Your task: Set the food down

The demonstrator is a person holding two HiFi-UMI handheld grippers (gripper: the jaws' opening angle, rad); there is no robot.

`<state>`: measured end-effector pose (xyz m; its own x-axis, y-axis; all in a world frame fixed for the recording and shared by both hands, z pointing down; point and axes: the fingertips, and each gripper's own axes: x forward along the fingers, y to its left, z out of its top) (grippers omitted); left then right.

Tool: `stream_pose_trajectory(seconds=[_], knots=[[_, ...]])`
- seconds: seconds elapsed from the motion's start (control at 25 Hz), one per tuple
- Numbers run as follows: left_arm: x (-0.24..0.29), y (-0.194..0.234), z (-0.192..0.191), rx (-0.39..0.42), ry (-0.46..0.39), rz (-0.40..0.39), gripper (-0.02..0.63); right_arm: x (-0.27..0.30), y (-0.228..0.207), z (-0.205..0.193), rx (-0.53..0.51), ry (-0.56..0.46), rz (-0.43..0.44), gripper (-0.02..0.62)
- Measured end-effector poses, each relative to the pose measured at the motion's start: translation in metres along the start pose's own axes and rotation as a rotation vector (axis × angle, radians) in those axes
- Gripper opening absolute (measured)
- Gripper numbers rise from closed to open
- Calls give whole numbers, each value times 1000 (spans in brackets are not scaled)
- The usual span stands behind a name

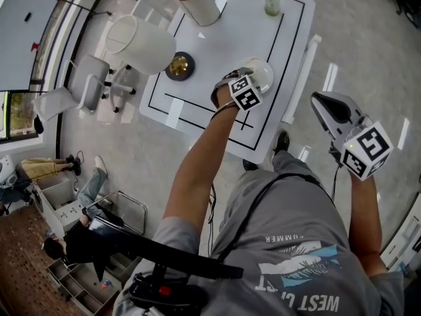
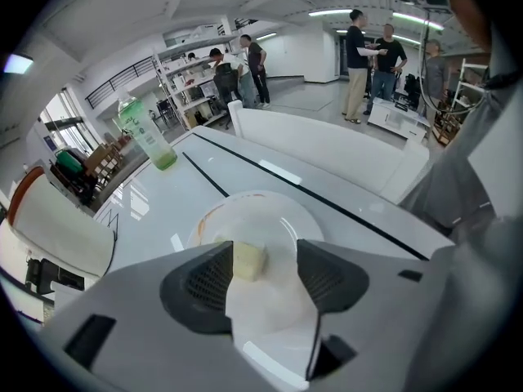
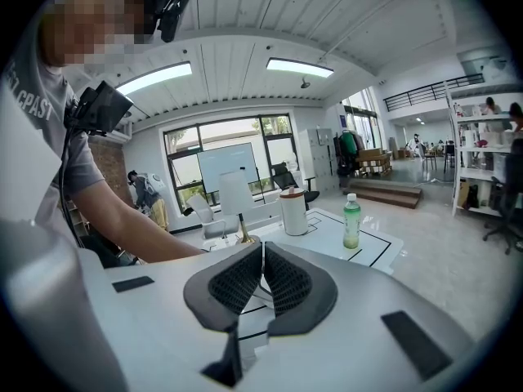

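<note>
The food [image 2: 249, 260], a pale cube, lies on the plate [image 2: 270, 202] between the jaws of the left gripper [image 2: 265, 253], which stand wide apart. It sits hard by one pad, and I cannot tell whether they touch. To finish the step well, I judge, lift straight up so that pad does not drag the cube off the plate. The plate rests on the table [image 2: 163, 211]. The right gripper [image 3: 262, 256], closed and empty, hangs aside.

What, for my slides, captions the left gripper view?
Left gripper open over a plate, pale food cube between its jaws.
</note>
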<state>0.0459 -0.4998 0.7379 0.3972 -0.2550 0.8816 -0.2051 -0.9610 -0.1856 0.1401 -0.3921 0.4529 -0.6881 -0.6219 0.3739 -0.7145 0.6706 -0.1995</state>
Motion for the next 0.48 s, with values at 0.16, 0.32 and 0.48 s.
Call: stream_pose_trajectory(seconds=[0.16,0.32,0.48], knots=[[-15,0,4,-33,-47,3,232,2,10,-1,2,-6,-3,9],[-38,3,11,-42,-101,28,232,6,24,2,0,-17,0,9],[-71,13,17,-64,-177,100,232,10,39,6,-8,-26,4,9]])
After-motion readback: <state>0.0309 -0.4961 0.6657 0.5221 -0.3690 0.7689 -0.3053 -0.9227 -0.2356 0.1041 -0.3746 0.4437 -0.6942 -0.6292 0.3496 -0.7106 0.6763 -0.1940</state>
